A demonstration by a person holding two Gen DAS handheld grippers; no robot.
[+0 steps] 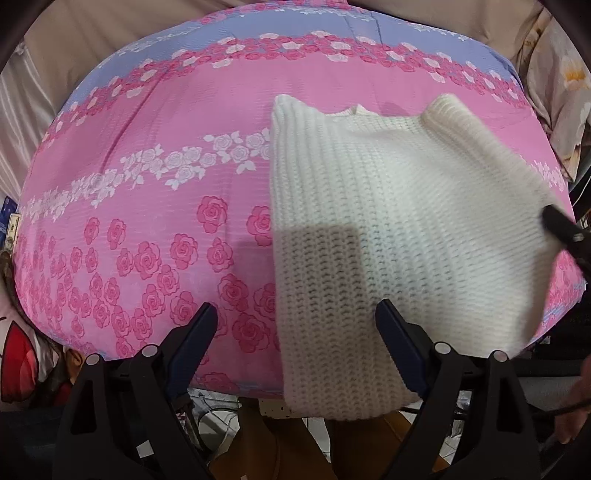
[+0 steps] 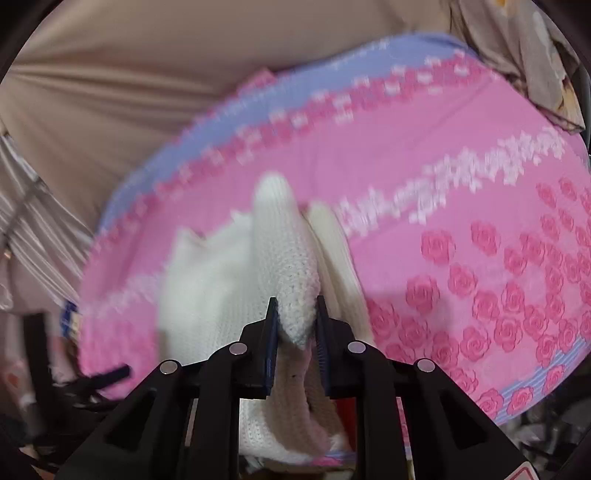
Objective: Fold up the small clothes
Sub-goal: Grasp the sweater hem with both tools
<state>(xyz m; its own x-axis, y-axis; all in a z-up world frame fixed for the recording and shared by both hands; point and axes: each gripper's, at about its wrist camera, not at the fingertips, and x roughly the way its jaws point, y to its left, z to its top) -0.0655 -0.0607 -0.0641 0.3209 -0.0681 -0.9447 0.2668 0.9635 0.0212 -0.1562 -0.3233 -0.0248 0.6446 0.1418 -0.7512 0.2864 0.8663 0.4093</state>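
Observation:
A white knitted garment point(image 1: 388, 206) lies on the pink rose-patterned bedspread point(image 1: 155, 177), its lower hem hanging over the near edge. My left gripper point(image 1: 295, 308) hovers open over the garment's lower left part, and neither finger touches the knit. In the right wrist view my right gripper point(image 2: 296, 306) is shut on a bunched fold of the garment point(image 2: 284, 251), which is lifted off the bed. The right gripper's black tip point(image 1: 561, 229) shows at the garment's right edge in the left wrist view.
The bedspread has a lilac band point(image 1: 258, 40) at the far side, with beige fabric point(image 1: 92, 33) beyond it. A flowered cloth point(image 1: 565, 92) is heaped at the far right. Floor clutter and cables point(image 1: 221, 417) lie below the bed's near edge.

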